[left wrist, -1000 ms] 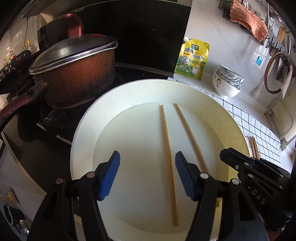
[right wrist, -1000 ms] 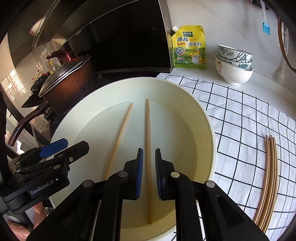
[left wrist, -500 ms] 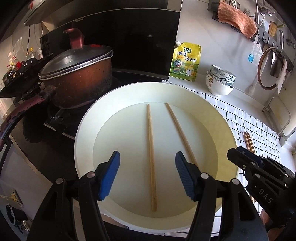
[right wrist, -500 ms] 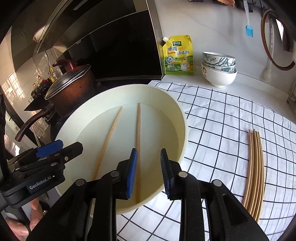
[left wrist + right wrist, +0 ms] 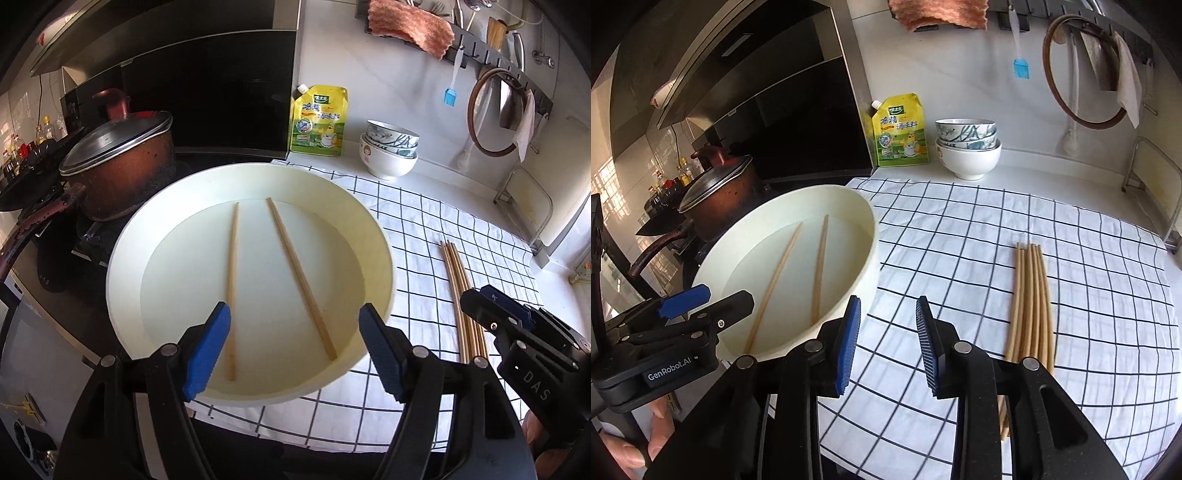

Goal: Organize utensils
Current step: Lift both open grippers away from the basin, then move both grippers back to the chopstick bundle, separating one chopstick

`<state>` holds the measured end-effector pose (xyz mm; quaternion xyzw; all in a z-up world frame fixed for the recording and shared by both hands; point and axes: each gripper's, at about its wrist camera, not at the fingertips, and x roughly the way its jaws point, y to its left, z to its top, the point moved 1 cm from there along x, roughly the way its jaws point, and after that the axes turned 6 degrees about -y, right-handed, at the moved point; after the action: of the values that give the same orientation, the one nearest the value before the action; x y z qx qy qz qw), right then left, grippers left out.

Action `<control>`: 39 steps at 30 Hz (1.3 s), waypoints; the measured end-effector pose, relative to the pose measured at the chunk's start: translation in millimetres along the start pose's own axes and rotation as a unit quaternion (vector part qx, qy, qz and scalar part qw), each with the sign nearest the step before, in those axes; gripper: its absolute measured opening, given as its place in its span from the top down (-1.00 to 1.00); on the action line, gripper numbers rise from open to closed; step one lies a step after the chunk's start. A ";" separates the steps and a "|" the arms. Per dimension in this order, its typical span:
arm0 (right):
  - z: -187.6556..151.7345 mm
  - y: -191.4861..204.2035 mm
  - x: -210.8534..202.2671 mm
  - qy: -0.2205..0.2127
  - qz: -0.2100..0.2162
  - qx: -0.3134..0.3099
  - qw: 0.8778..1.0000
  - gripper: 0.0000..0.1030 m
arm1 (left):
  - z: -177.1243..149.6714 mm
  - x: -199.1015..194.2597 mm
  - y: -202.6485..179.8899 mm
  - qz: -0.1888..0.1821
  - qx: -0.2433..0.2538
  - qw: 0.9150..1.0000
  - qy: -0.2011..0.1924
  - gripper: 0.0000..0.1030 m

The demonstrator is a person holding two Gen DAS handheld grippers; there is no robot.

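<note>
A wide cream basin (image 5: pixel 373 236) (image 5: pixel 866 258) holds two wooden chopsticks (image 5: pixel 232 280) (image 5: pixel 775 280) lying apart on its floor. A bundle of several more chopsticks (image 5: pixel 460 295) (image 5: pixel 1032 299) rests on the checked cloth to the basin's right. My left gripper (image 5: pixel 293 350) hovers over the basin's near edge, jaws opening, nothing between them. My right gripper (image 5: pixel 888 347) hangs above the cloth just right of the basin, jaws opening and empty. Each gripper shows at the edge of the other's view.
A brown lidded pot (image 5: pixel 122 166) (image 5: pixel 720 192) sits on the stove left of the basin. A yellow seasoning pouch (image 5: pixel 319 122) (image 5: pixel 899 129) and stacked bowls (image 5: pixel 389 151) (image 5: pixel 967 146) stand at the back wall. A rack with a cloth and utensils hangs above.
Both grippers pulled back from the basin and shifted right. The right gripper let go of its chopstick, which now lies in the basin, and its jaws widened. The left jaws also widened.
</note>
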<state>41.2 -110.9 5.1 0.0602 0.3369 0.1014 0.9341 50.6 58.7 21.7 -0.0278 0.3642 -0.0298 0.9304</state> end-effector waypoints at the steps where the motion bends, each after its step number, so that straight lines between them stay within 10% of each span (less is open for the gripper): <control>1: -1.8 -7.0 -4.2 -0.002 -0.004 0.004 1.000 0.41 | -1.1 -0.9 -6.1 -0.004 0.003 1.000 0.000 -0.37; 17: -43.3 -140.9 -29.8 0.021 -0.102 0.094 0.990 0.27 | -16.1 19.9 -119.9 -0.066 0.073 0.995 0.014 -0.51; 39: -48.0 -153.4 43.6 0.092 -0.106 0.054 0.989 0.24 | -26.4 99.0 -150.1 -0.067 0.084 0.990 0.086 -0.51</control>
<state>66.0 -247.8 -86.4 0.0650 0.4308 -0.0114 0.9000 100.0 -99.2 -53.6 0.0289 0.4361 -0.1251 0.8907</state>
